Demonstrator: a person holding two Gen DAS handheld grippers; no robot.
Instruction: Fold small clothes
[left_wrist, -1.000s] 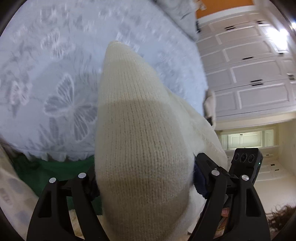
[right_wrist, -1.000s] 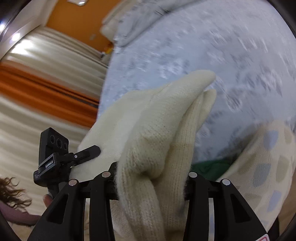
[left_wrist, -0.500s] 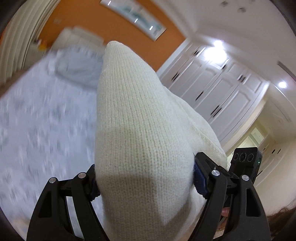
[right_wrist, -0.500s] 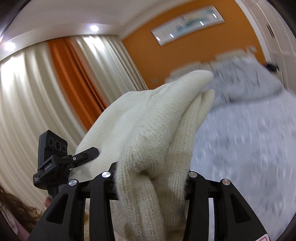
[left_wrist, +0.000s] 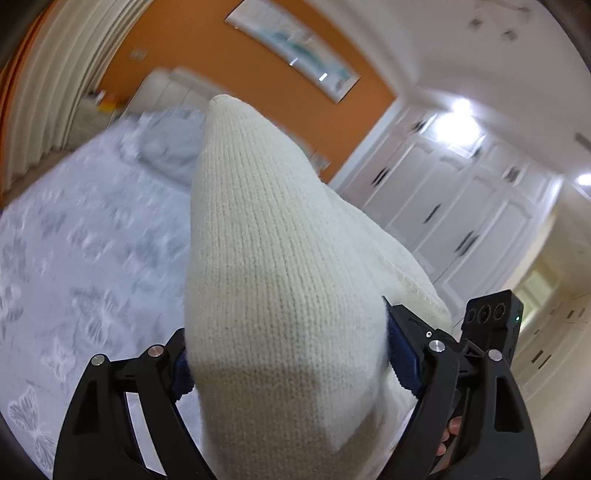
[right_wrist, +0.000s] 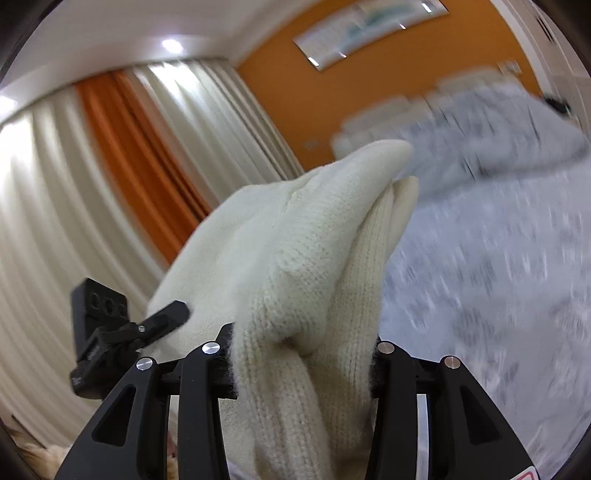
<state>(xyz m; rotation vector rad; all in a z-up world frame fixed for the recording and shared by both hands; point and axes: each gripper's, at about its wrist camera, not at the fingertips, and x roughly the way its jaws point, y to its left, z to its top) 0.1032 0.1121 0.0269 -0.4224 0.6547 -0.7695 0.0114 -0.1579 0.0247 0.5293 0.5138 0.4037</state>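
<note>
both grippers clench the cream knit (left_wrist: 280, 295), left gripper (left_wrist: 288, 365) easing wider, right gripper (right_wrist: 303, 369) pinching folds; bed (left_wrist: 74, 258) lies lower left

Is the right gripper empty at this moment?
No, the right gripper has bunched cream knit cloth pressed between its two fingers, with the folds sticking out ahead of them.
</note>
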